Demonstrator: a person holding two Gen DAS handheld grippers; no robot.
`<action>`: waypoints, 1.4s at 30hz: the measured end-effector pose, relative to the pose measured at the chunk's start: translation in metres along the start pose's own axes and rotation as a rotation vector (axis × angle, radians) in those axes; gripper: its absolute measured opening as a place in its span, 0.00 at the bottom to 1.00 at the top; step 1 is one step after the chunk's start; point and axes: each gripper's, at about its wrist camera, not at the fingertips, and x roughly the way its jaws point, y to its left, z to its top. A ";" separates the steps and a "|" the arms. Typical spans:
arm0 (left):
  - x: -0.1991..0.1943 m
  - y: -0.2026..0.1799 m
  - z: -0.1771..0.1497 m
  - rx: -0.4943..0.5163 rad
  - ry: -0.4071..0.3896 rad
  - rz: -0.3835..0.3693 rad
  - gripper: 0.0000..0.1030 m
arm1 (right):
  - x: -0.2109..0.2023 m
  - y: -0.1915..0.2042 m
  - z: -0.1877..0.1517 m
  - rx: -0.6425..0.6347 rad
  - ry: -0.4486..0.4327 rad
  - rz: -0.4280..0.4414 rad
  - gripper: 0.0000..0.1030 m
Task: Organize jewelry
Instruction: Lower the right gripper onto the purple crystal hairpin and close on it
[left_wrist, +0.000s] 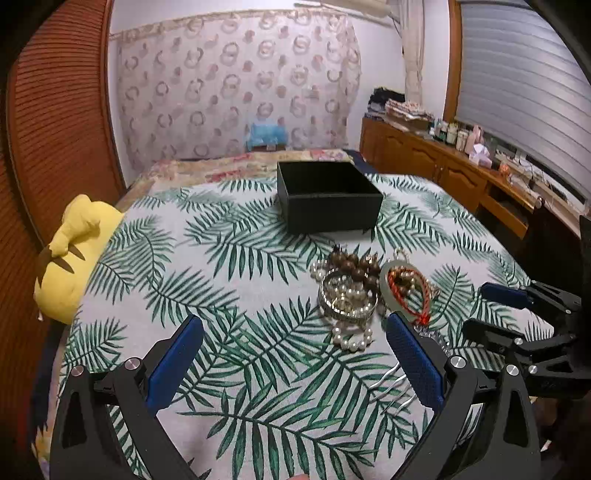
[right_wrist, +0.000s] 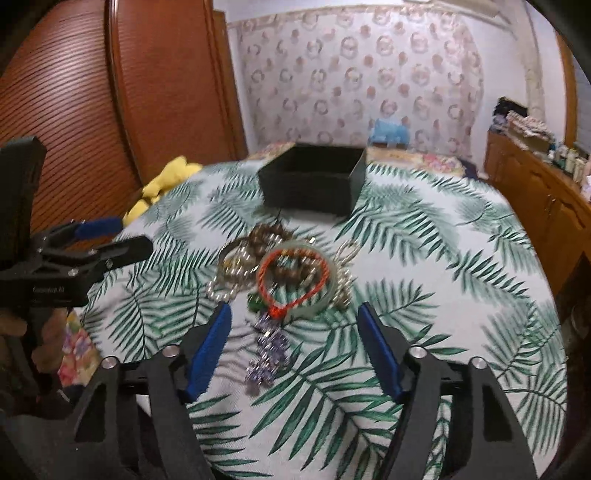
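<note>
Two grippers hover low over a leaf-print cloth, both with jaws spread wide and holding nothing: the left gripper sits near the jewelry pile's left side, the right gripper just short of it, above a purple beaded piece. The pile lies beyond the fingertips: pearls, a red cord across a pale bangle, brown beads. Farther back stands an open black box, apart from the pile. A yellow plush rests at the cloth's left edge.
</note>
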 end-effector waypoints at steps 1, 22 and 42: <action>0.002 0.000 -0.001 0.001 0.008 -0.004 0.93 | 0.004 0.001 -0.002 -0.003 0.018 0.008 0.61; 0.026 0.000 -0.014 0.007 0.103 -0.032 0.93 | 0.037 0.002 -0.009 -0.013 0.167 0.042 0.26; 0.056 -0.011 0.002 0.084 0.132 -0.079 0.93 | -0.005 -0.045 0.000 -0.001 0.073 -0.066 0.24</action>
